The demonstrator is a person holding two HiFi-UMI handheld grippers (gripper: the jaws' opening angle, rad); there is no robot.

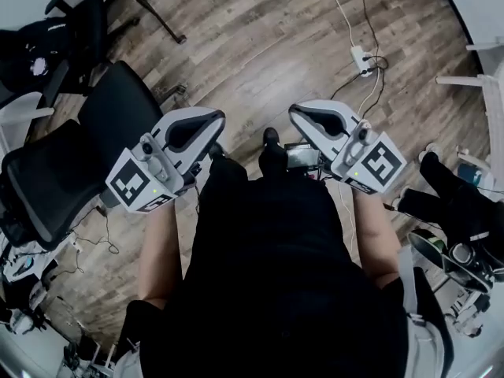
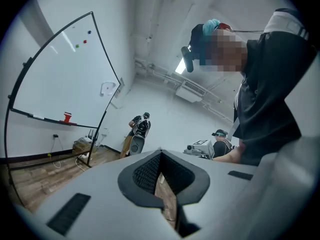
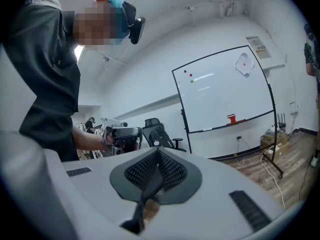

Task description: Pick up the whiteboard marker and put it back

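Left claw [image 2: 161, 154] and right claw [image 3: 158, 154] closed, empty; whiteboard [image 3: 225, 91] appears only in gripper views.

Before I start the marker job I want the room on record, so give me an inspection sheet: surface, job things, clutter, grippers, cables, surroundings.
Surface: wooden floor; no table in view.
Job's things: whiteboard; a thin pale stick lies on its tray, perhaps the marker, too small to tell.
Clutter: red item on the tray.
Grippers: left hand-held gripper shut, nothing in it; right hand-held gripper shut, nothing in it.
Cables: power strip on the floor, with leads running from it.
Surroundings: black office chairs; another person across the room.
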